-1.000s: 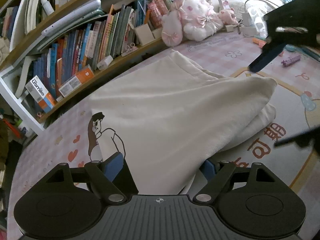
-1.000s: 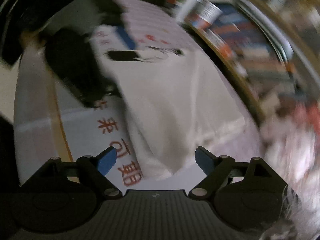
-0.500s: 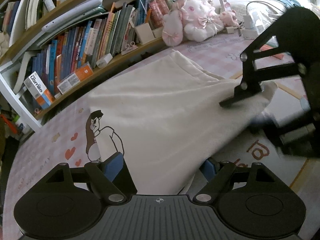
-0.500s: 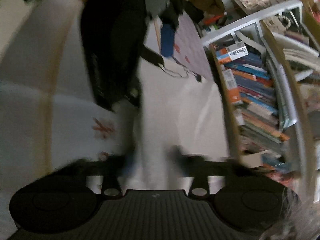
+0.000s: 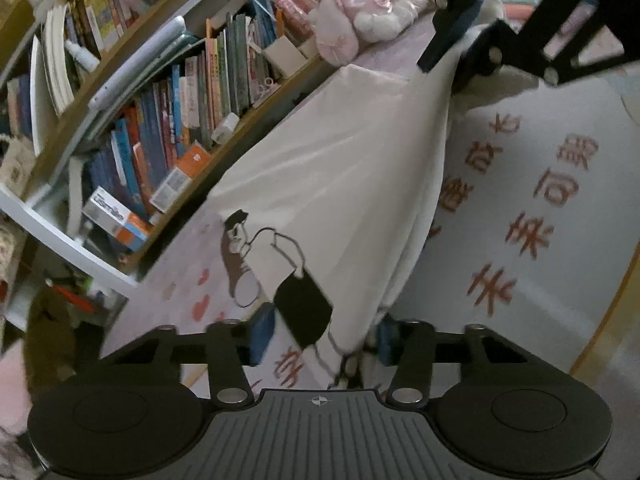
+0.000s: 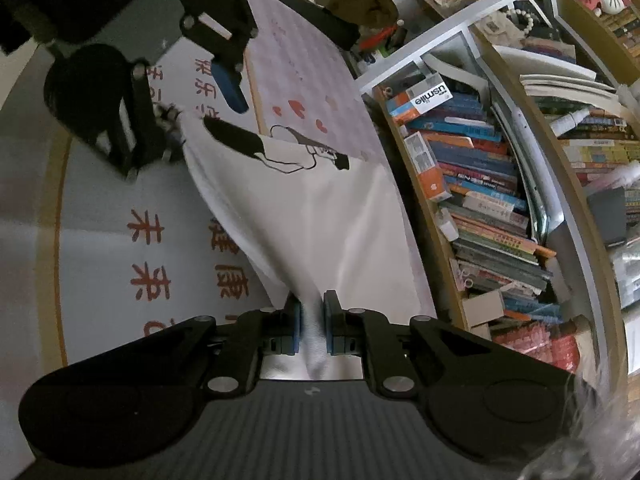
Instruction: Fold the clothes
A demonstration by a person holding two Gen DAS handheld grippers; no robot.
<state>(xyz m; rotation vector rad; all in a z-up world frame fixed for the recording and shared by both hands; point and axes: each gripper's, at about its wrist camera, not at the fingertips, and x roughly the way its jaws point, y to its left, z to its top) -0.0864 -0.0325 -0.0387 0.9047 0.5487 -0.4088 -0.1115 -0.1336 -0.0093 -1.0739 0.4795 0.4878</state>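
A white garment (image 5: pixel 340 168) with a black cartoon print lies on the floor mat, pulled up into a taut ridge between both grippers. In the left wrist view my left gripper (image 5: pixel 324 336) has its jaws closing around the printed near end; the cloth passes between the blue pads (image 5: pixel 262 332), which still stand apart from it. My right gripper (image 6: pixel 312 328) is closing its jaws and pinches the other end of the garment (image 6: pixel 312 208) between its pads. Each gripper shows in the other's view: the right gripper (image 5: pixel 452 64) at top right, the left gripper (image 6: pixel 180 132) at upper left.
A low bookshelf (image 5: pixel 160 120) packed with books runs along one side of the garment, also in the right wrist view as the bookshelf (image 6: pixel 480 200). Pink plush toys (image 5: pixel 360 12) sit at its far end. The white mat (image 5: pixel 520 220) with red characters spreads on the other side.
The right gripper came in over the garment's far end and shut on it. The left jaws narrowed around the near end. The flat garment is now drawn up into a ridge, and both views have rolled.
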